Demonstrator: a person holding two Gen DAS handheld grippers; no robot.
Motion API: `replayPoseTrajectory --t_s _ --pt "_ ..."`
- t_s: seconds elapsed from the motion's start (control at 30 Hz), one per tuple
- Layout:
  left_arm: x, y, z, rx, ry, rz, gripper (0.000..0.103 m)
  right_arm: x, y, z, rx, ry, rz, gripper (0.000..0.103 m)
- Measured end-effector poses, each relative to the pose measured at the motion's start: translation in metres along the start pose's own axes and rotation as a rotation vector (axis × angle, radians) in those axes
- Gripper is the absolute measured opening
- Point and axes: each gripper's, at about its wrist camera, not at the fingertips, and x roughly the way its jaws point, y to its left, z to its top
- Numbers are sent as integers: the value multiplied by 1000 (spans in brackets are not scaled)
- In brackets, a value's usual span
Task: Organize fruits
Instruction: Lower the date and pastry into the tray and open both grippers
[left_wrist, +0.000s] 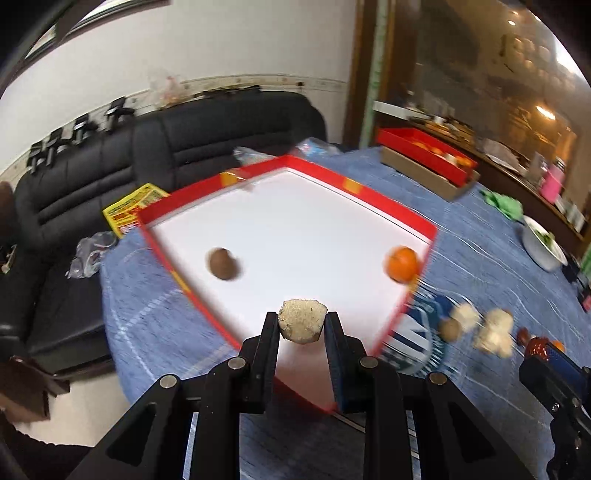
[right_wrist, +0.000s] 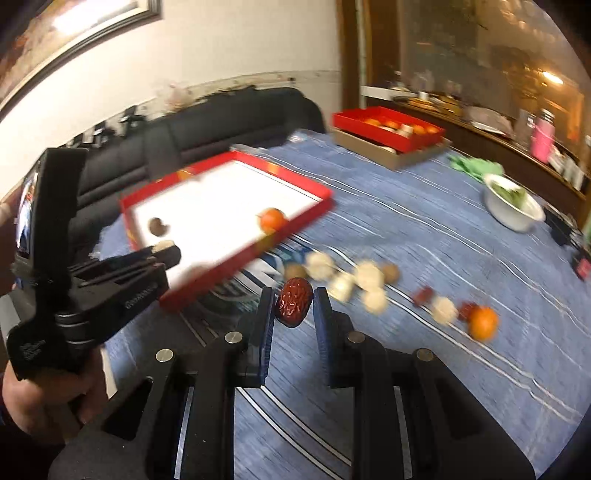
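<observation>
Blue-clothed tabletop (right_wrist: 424, 236) backed by black sofa (left_wrist: 92, 177). Left claw (left_wrist: 302, 325) clamped on beige crumbly ball (left_wrist: 302, 320), held over near edge of red tray (left_wrist: 207, 184). Right claw (right_wrist: 293, 304) clamped on red date (right_wrist: 293, 302), held above tabletop beside tray. Orange (left_wrist: 402, 264) and brown fruit (left_wrist: 222, 263) seen inside tray; loose fruits (right_wrist: 369, 277) scattered right.

A white wall (left_wrist: 221, 48) runs behind a black sofa (left_wrist: 110, 166), with a pale patterned border (left_wrist: 280, 79) along the wall just above the sofa back. A framed picture (right_wrist: 74, 33) hangs high on the wall. To the right a wooden frame (left_wrist: 364, 70) borders a dark pane (left_wrist: 480, 74), perhaps glass, where warm lamps (left_wrist: 546, 112) glow or reflect. Below the pane runs a wooden shelf (right_wrist: 517, 151) crowded with small items, too blurred to tell apart.
</observation>
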Motion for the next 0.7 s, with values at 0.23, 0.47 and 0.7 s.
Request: replayPoseTrajectory --t_s 0.23,0.47,0.7 --pt "18 29 22 -47 16 51 23 26 28 38 -42 -1 89 20" --pt "30 17 33 -18 36 59 23 65 43 81 -77 23 131 20" --pt "43 7 35 -3 63 78 23 120 41 112 -54 91 113 21"
